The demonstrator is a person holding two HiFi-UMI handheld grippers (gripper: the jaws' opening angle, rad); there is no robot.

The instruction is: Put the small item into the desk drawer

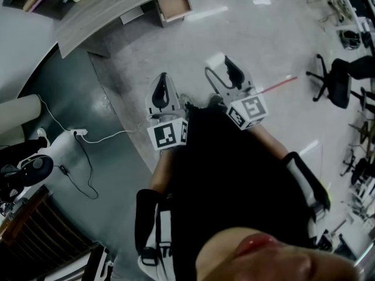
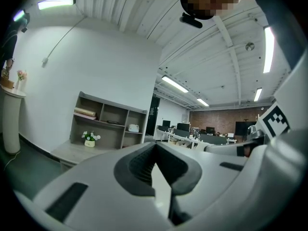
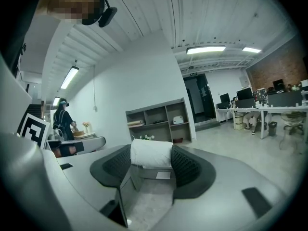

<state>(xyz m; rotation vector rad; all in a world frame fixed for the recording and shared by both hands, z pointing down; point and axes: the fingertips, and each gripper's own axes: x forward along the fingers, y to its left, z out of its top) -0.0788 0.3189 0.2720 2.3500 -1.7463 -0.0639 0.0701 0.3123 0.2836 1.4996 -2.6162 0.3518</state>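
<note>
A small white item [image 3: 151, 153] is pinched between the pads of my right gripper [image 3: 151, 163]. The head view shows the same white item [image 1: 215, 61] at the tip of the right gripper [image 1: 221, 68], held above the floor. My left gripper [image 1: 163, 82] hovers beside it at the left, its jaws shut with nothing between them. In its own view the left gripper [image 2: 155, 166] shows only the closed pads. The grey desk [image 1: 111, 7] stands ahead at the upper left. Its wooden drawer [image 1: 174, 4] is pulled open, well beyond both grippers.
A shelf unit [image 2: 108, 124] with a small flower pot stands behind the desk. A power strip with a white cable [image 1: 79, 132] lies on the floor at the left. An office chair [image 1: 340, 81] and a red stick [image 1: 278, 85] are at the right. A person [image 3: 62, 121] stands far left.
</note>
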